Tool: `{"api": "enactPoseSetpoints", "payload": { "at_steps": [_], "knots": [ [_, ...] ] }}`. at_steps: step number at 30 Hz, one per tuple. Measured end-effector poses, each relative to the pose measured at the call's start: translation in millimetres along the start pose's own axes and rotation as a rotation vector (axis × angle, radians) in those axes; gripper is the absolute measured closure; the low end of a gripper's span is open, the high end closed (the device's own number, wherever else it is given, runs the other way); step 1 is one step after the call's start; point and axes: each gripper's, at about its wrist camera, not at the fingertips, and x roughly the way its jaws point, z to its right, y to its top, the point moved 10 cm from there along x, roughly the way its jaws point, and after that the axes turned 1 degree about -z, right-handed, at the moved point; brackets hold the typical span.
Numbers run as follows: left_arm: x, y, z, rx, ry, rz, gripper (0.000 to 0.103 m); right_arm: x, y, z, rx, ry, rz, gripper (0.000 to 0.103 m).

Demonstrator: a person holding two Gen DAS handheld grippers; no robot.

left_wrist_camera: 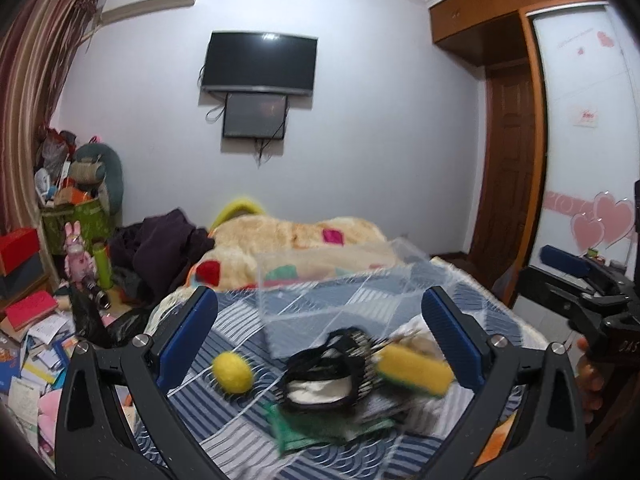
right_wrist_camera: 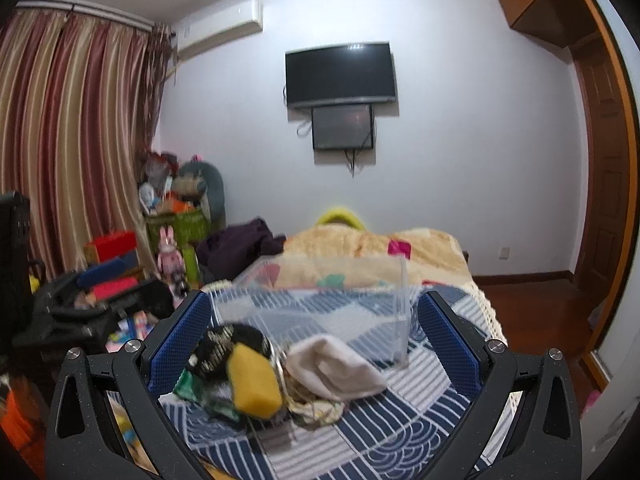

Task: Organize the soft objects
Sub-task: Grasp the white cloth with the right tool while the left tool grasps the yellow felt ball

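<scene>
Both of our claws hang above the bed with their blue-padded fingers spread wide and nothing between them. Our left gripper [left_wrist_camera: 320,334] looks down on a small heap of soft things lying just ahead and a little to its right: a black-trimmed cloth pouch with a pale lining [left_wrist_camera: 320,380], a yellow rectangular sponge [left_wrist_camera: 414,370] at the pouch's right side, and a green cloth [left_wrist_camera: 316,426] flattened beneath. A round yellow felt ball [left_wrist_camera: 233,372] sits apart on the left, close to that claw's left finger.

Our right gripper [right_wrist_camera: 314,348] faces the same heap from the other side. From here the sponge lies left of centre, its long axis running away from us, and a crumpled white sock [right_wrist_camera: 334,372] rests almost midway between the fingers. We judge the right claw better placed for the sock, the left for the ball.

Beyond the heap stands a clear plastic storage box [right_wrist_camera: 332,300], open at the top, probably where the things belong.

Everything rests on a blue-and-white patterned bedspread [right_wrist_camera: 400,432]. Farther back are a cream fleece blanket [left_wrist_camera: 288,240], a wall-mounted black television [left_wrist_camera: 260,62], striped curtains [right_wrist_camera: 68,140] and clutter in the left corner.
</scene>
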Motion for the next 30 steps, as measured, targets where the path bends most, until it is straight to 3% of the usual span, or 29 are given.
{"api": "enactPoseSetpoints", "payload": {
  "at_steps": [5,9,12,15,20,22,24,25,29,30],
  "knots": [
    [24.7,-20.4,-35.3,-0.018,0.044,-0.057,0.000,19.0,-26.8,12.6,-0.016,-0.019,-0.100,0.000],
    [47.8,-40.1,-57.6,-0.036,0.059,-0.152,0.018,33.0,-38.5,20.2,0.006,-0.006,-0.162,0.011],
    [66.2,-54.1,-72.5,-0.063,0.060,-0.211,0.020,45.2,-46.7,25.8,0.037,0.004,-0.211,0.022],
    [76.3,-67.6,-83.4,-0.019,0.095,-0.299,0.024,56.2,-51.7,26.8,0.065,0.028,-0.250,0.026],
    [100.2,-97.6,-96.9,-0.050,0.098,-0.380,0.033,76.1,-64.6,25.6,0.094,0.054,-0.313,0.027],
    [106.0,-108.5,-99.8,-0.075,0.086,-0.408,0.039,81.3,-70.9,25.2,0.109,0.070,-0.338,0.035],
    [111.5,-118.4,-98.5,-0.121,0.055,-0.428,0.054,86.7,-80.0,26.5,0.123,0.080,-0.373,0.053],
    [112.1,-120.8,-98.4,-0.130,0.038,-0.436,0.058,87.9,-84.0,27.3,0.133,0.087,-0.387,0.056],
    [107.5,-118.7,-97.6,-0.126,0.031,-0.420,0.061,84.9,-89.5,30.0,0.169,0.110,-0.399,0.086],
    [105.5,-117.2,-96.3,-0.119,0.035,-0.414,0.061,84.2,-89.4,30.2,0.171,0.109,-0.399,0.089]
  ]
}}
